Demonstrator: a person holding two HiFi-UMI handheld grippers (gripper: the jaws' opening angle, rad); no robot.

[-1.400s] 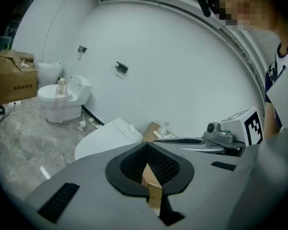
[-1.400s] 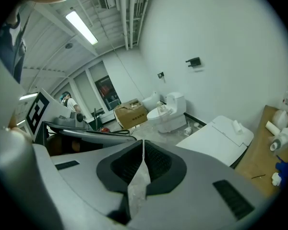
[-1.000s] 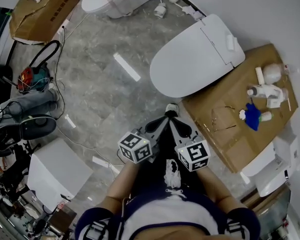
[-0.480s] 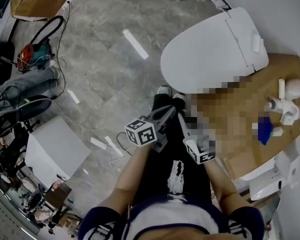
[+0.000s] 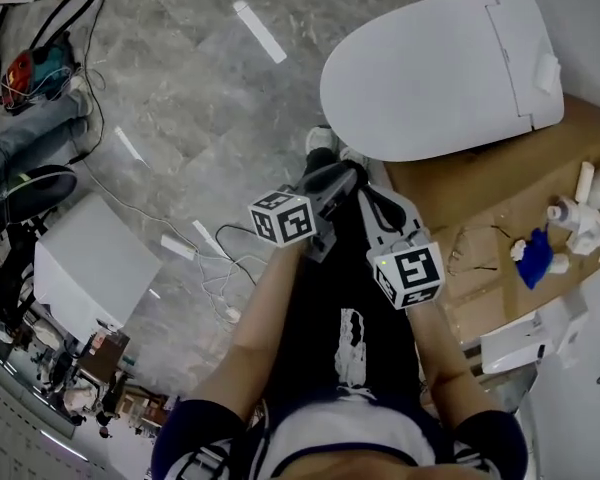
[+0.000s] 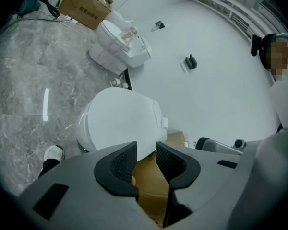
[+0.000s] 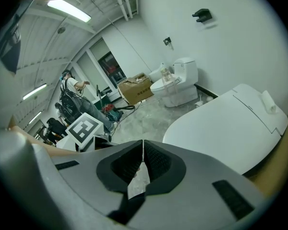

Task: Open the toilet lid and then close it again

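The white toilet stands at the upper right of the head view with its lid shut flat. Both grippers hover over my legs, just short of the lid's front rim. My left gripper points at the rim; in the left gripper view its jaws have just been opening and stand apart with nothing between them. My right gripper sits beside it, and the right gripper view shows its pads pressed together on nothing. Neither gripper touches the toilet.
A cardboard box lies right of the toilet, carrying white bottles and a blue object. A white box and cables lie on the marble floor at left. A second toilet stands further along the wall.
Both grippers have sunk and come nearer the toilet's front rim. The left gripper has rolled and its jaws have parted. The head view has shifted, so the toilet sits higher and further right.
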